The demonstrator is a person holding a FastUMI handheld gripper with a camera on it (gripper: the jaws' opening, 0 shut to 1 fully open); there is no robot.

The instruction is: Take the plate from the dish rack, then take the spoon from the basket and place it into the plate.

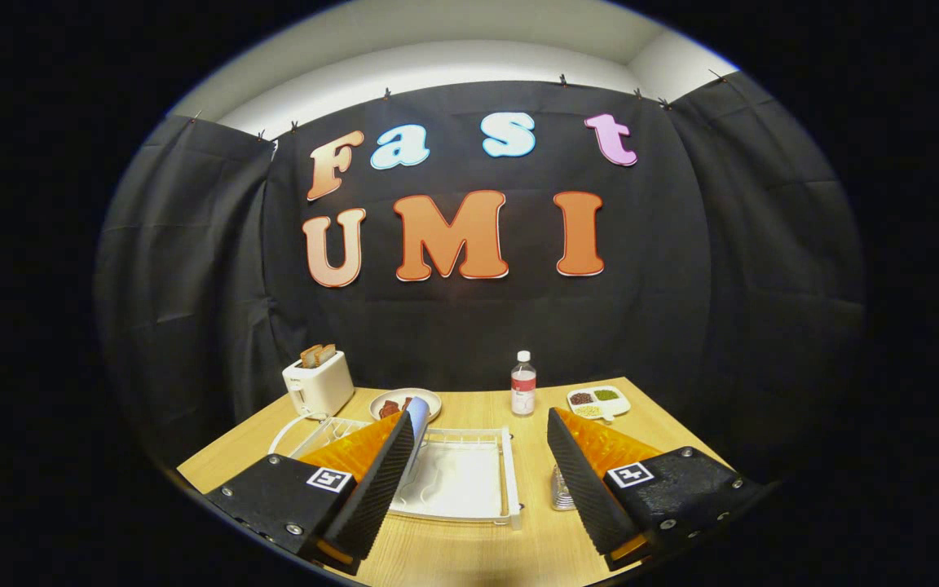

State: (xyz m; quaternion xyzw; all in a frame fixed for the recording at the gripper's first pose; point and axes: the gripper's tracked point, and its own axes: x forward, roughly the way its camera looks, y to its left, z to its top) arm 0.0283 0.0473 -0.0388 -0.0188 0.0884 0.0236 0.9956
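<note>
1. The tool (478, 481) hangs above the near end of the worktop (469, 554) with its fingers wide apart and nothing between them.
2. The rack (457, 477) lies straight ahead and below, a white wire frame over a white tray, seen through the gap between the fingers.
3. The plate (417, 432) stands on edge in the rack, right against the inner face of the left finger; part of it is hidden behind that finger.
4. By my reading the step in hand is the first one: getting the plate out. Nothing is gripped yet.
5. To do it well, I'd shift the tool left so the plate's rim sits between the fingers rather than beside one of them.
6. Then come down onto the upper rim, close across its thin thickness, and lift straight up so it clears the wires without dragging the rack.
7. A glazed rim is likely slippery, so a deep bite looks wiser than a tip pinch.
8. Just behind the right finger sits a shiny ribbed thing (561, 489), perhaps the basket; I can't make out a spoon there.
9. Beyond the rack stand a toaster (319, 383), a dish (406, 403) with food, a bottle (523, 383) and a tray (597, 401). Keep the lift clear of them.
</note>
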